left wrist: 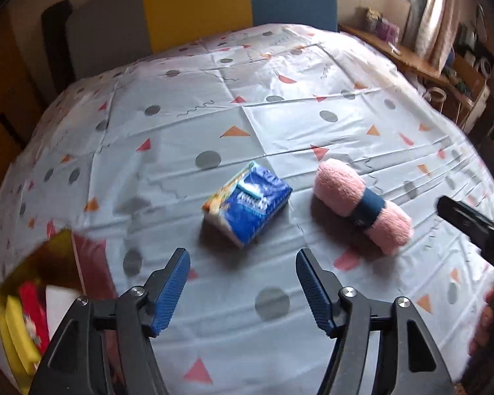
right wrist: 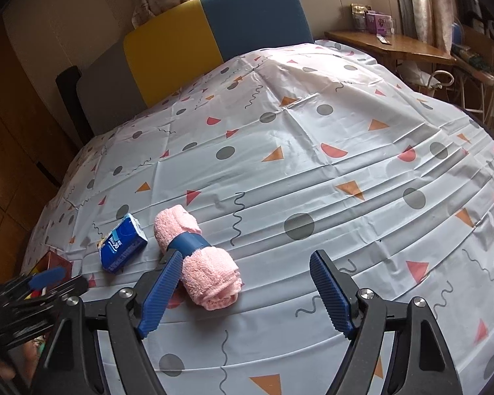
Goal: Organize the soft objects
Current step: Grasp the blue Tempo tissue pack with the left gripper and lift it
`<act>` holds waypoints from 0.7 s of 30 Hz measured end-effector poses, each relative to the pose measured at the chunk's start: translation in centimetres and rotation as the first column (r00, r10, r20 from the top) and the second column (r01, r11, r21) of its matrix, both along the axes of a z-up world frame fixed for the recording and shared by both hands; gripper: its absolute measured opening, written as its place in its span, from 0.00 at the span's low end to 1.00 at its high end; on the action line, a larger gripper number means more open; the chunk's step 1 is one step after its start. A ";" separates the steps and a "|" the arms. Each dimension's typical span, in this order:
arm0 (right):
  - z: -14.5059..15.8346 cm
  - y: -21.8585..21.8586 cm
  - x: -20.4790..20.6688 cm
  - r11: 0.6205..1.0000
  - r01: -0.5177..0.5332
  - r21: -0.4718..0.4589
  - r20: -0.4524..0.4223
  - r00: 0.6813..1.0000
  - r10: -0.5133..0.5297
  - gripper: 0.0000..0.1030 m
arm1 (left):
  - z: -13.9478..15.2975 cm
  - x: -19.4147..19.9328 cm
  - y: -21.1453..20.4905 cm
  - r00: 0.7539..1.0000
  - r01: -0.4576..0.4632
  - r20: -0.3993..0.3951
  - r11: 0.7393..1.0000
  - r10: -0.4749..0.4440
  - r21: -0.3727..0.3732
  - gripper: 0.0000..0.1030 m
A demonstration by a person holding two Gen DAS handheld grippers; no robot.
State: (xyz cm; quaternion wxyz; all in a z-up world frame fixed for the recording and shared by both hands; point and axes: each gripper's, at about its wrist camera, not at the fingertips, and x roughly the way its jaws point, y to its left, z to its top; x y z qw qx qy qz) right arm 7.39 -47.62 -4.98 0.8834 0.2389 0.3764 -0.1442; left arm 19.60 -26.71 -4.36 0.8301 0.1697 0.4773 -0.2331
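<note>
Pink rolled towel (right wrist: 197,256) with its dark blue band lies on the patterned tablecloth (right wrist: 313,164) just ahead of the right gripper (right wrist: 243,291), beside that gripper's left finger, whose jaws stand wide apart and grip nothing. Blue tissue pack (left wrist: 247,204) lies just ahead of the left gripper (left wrist: 242,288), likewise spread and empty. To that gripper's left, a yellow box (left wrist: 19,312) holds a red packet, yellow pieces and something white.

tissue pack (left wrist: 247,204) left of towel roll (left wrist: 362,206), seemingly apart, on table (left wrist: 313,125)
</note>
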 end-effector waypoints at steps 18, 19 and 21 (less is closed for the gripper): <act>-0.6 -1.0 0.0 0.997 0.022 0.080 -0.009 1.000 -0.022 0.79 | -5.0 5.1 -5.3 0.997 0.077 0.018 0.985 -0.081 0.152 0.67; -0.6 -1.0 -0.1 0.997 0.023 0.077 -0.010 1.000 -0.022 0.79 | -5.1 5.1 -5.1 0.997 0.069 0.019 0.987 -0.072 0.143 0.63; -0.6 -1.0 0.0 0.997 0.022 0.073 -0.011 1.000 -0.022 0.79 | -5.0 4.5 -4.9 0.997 0.079 0.017 0.990 -0.081 0.120 0.60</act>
